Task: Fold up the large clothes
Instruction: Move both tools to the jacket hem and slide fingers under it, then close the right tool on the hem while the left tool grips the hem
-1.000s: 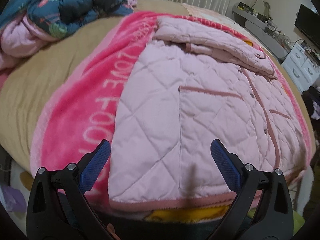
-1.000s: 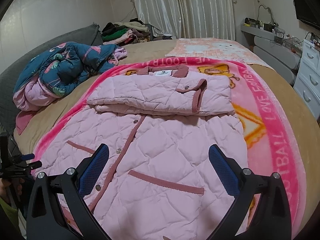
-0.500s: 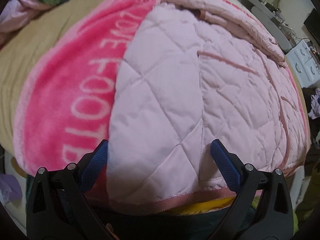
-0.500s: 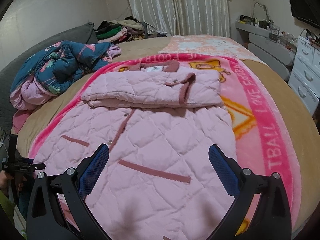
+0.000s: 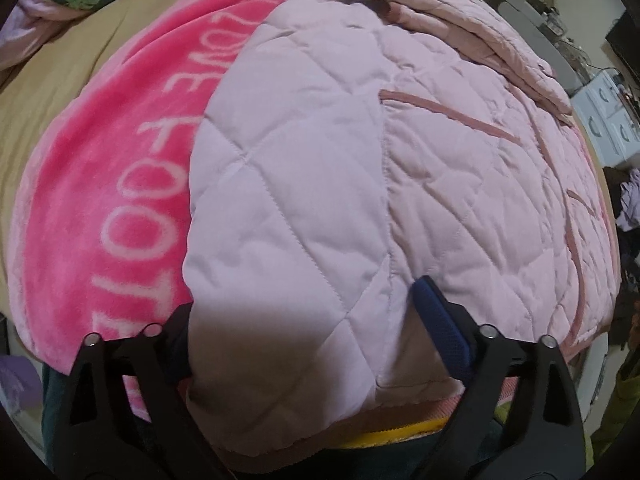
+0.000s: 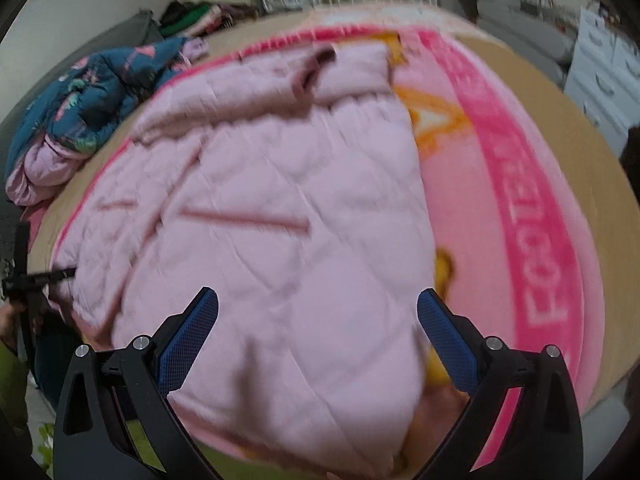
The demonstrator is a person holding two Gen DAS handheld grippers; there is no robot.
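A pale pink quilted jacket [image 5: 340, 152] lies front up on a bright pink blanket [image 5: 120, 160] on the bed, its top part folded down over the chest. My left gripper [image 5: 308, 300] is at the jacket's near left hem corner and its jaws are closing. The corner lies between them: the left finger is hidden under the fabric and the right fingertip [image 5: 434, 312] rests on top, still wide apart. My right gripper [image 6: 318, 294] hovers open over the same jacket [image 6: 280, 200] near its right hem corner, in a blurred view.
A heap of dark blue patterned bedding [image 6: 100, 92] and pink cloth lies at the bed's far left. More clothes [image 6: 200, 16] are piled by the curtain. White drawers [image 6: 608, 76] stand on the right. The bed's near edge drops off just under both grippers.
Both grippers have come down and closer to the jacket's hem. The left finger has slipped under the hem corner and the left jaws have narrowed a little. The right view has swung right.
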